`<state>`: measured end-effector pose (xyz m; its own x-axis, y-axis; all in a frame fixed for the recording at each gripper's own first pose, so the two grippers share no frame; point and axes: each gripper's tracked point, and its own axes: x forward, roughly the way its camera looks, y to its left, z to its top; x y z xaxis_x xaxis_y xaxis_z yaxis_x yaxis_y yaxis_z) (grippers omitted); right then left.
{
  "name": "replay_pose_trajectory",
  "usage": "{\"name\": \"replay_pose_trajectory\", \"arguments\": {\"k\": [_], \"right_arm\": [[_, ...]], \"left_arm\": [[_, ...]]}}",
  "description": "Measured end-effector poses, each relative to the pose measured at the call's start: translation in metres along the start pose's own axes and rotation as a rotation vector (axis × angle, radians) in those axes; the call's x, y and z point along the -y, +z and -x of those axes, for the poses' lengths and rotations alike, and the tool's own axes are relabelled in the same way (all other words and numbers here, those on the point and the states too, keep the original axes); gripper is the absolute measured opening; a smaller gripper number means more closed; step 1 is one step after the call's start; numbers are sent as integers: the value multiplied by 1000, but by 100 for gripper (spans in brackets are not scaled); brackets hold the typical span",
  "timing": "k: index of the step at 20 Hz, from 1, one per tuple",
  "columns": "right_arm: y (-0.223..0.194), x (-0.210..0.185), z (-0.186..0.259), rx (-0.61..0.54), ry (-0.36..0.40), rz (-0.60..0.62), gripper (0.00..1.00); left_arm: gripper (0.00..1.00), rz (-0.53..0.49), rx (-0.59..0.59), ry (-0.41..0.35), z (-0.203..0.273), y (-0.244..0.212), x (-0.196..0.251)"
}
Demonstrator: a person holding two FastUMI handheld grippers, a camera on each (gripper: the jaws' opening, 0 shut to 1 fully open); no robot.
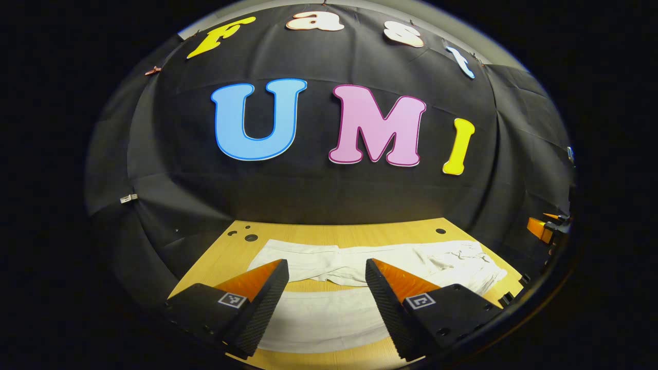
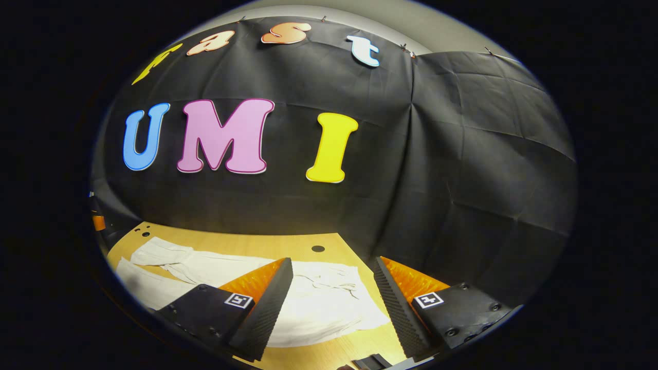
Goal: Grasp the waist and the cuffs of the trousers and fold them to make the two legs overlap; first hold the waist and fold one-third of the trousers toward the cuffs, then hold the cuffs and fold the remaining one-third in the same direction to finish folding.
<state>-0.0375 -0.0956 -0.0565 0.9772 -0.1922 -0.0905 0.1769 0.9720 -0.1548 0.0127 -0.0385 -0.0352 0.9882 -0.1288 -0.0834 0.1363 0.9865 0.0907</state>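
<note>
One wooden table carries the white trousers, spread flat across it — legs running left, the crumpled waist end at the right. Both grippers hover above the near edge: the left gripper over a leg, the right gripper over the waist — each with jaws wide apart, gripping nothing.

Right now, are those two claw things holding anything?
Left gripper: open, holding nothing, above the white trousers.
Right gripper: open, holding nothing.
</note>
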Motion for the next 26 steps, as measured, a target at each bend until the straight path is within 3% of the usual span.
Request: {"name": "replay_pose_trajectory", "arguments": {"k": [8, 13, 20, 26], "right_arm": [[-29, 30, -33, -32, 58, 278, 98], [-65, 39, -51, -66, 163, 477, 98], [-136, 64, -61, -162, 352, 882, 97], [-197, 67, -68, -231, 498, 1092, 98]], "left_arm": [[96, -70, -10, 82, 3, -14, -13], [96, -44, -56, 133, 4, -37, -27], [95, -18, -130, 173, 11, -67, -32], [95, 0, -200, 184, -1, -81, -33]]}}
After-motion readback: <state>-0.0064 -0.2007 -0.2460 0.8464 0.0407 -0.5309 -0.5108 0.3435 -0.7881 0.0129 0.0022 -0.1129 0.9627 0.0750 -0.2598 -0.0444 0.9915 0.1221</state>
